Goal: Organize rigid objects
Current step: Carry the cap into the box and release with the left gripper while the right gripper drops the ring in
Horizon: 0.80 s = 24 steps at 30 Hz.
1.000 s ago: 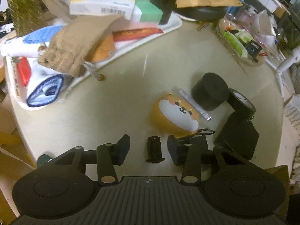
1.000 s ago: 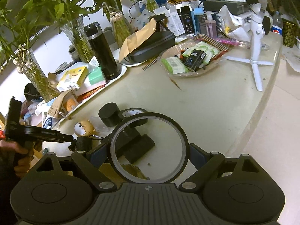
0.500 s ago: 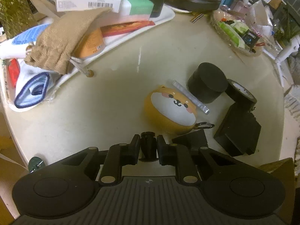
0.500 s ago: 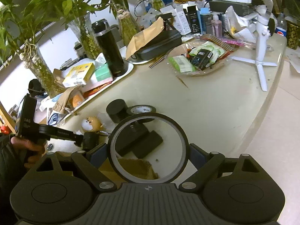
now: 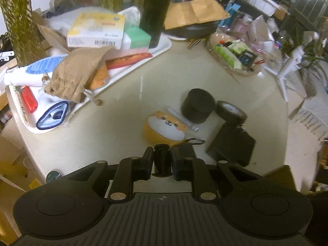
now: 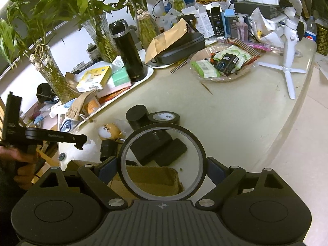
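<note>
My left gripper is shut on a small black cylinder and holds it above the table's near edge. Just beyond it lie an orange dog-face case, a black round canister, a black tape roll and a black block. My right gripper is shut on a clear round ring with a black rim, held above a brown cardboard box. In the right wrist view the same canister, tape roll and black blocks show, with the left gripper at left.
A white tray at back left holds boxes, a tan pouch and a black flask. A basket of packets and a white tripod stand right. Plant vases line the back. The table edge curves right.
My left gripper closed on the small black cylinder and lifted it off the table, drawing back a little. My right gripper kept hold of the ring and shifted slightly.
</note>
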Each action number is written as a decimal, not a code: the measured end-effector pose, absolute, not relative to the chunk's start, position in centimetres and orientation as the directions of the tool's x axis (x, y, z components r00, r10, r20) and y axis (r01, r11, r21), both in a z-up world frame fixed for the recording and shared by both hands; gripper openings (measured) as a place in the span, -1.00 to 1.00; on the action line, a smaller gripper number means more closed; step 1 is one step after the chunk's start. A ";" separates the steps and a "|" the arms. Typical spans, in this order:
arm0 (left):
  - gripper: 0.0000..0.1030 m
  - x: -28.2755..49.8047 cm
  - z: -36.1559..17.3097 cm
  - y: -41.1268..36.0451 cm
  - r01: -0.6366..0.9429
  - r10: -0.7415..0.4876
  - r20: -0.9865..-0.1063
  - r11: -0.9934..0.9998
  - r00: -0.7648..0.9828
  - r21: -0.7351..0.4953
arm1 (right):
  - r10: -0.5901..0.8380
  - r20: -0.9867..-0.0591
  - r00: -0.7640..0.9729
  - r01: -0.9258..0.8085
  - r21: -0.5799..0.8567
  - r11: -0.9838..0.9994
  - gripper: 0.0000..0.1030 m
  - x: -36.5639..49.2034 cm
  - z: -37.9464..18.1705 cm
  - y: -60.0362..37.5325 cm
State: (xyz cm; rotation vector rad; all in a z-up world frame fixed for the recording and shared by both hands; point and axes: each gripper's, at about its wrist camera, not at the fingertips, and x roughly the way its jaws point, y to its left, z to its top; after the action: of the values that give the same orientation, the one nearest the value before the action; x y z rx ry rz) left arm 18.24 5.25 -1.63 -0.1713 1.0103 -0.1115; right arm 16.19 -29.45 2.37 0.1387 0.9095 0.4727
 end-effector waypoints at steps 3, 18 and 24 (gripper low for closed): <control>-0.63 17.2 -0.7 4.9 0.029 -0.185 -0.821 0.979 0.540 -0.201 | 0.453 -0.728 0.515 -0.337 0.314 0.888 0.78 15.8 2.6 -29.4; -0.63 12.5 1.0 3.4 0.046 -0.240 -0.813 0.966 0.531 -0.255 | 0.473 -0.731 0.491 -0.357 0.327 0.875 0.78 13.8 3.5 -28.5; -0.62 12.0 0.3 2.8 0.024 -0.253 -0.828 0.960 0.501 -0.279 | 0.476 -0.735 0.482 -0.360 0.329 0.873 0.78 13.0 3.8 -28.4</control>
State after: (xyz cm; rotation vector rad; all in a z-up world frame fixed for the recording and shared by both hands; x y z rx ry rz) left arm 11.96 2.85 0.32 -0.2439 1.0351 -0.1690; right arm 13.04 -28.42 3.81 0.1365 0.9380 0.5114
